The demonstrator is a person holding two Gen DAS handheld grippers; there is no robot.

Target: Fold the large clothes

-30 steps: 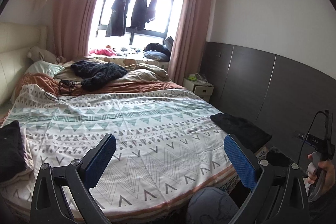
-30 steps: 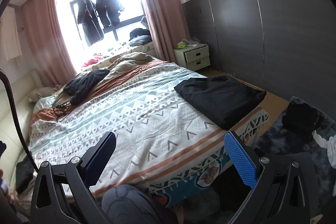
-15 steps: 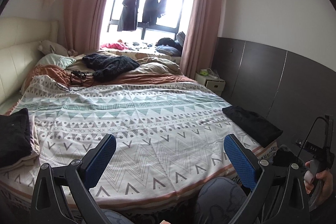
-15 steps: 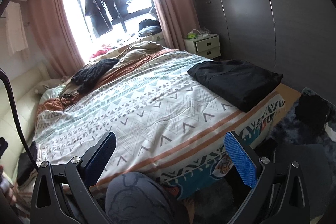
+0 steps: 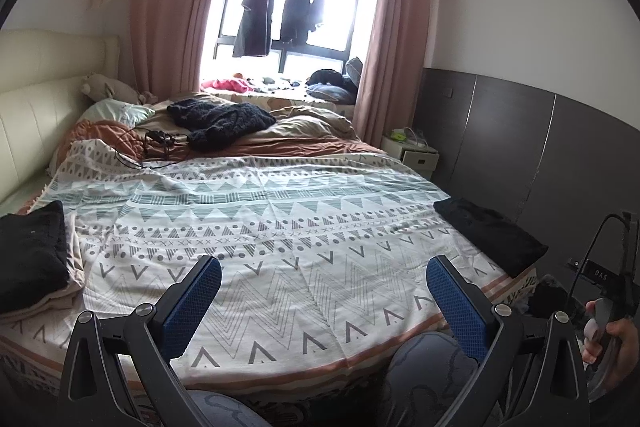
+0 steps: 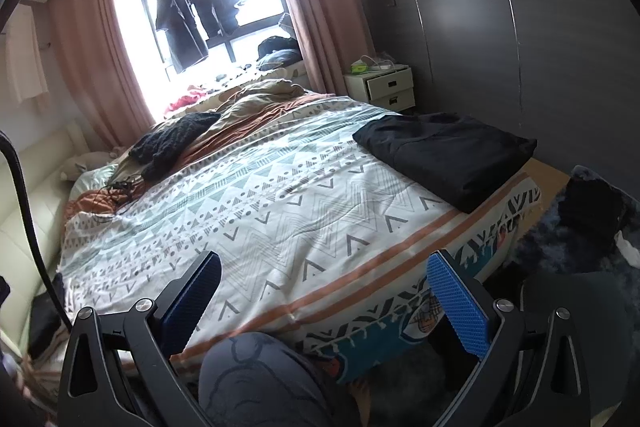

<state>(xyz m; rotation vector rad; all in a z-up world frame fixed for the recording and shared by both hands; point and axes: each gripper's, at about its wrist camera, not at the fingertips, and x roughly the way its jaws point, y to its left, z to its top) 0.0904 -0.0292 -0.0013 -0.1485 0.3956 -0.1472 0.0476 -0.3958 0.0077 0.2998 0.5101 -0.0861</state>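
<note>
Both grippers empty over the bed — next garment not yet picked.

The left gripper (image 5: 324,291) and right gripper (image 6: 324,291) hang with jaws spread wide, holding nothing, above the patterned bedspread (image 5: 288,227). A folded black garment (image 6: 448,155) lies at the bed's right edge near the foot; another dark folded piece (image 5: 30,251) sits on the left edge. The likely next item is the loose dark knitted garment (image 5: 218,119) far up by the pillows — well apart from both grippers. My advice: reach it with one gripper, pinch a single layer at a shoulder or hem, avoid the black cable (image 5: 156,143) just beside it, and drag it onto the flat middle before spreading.
</note>
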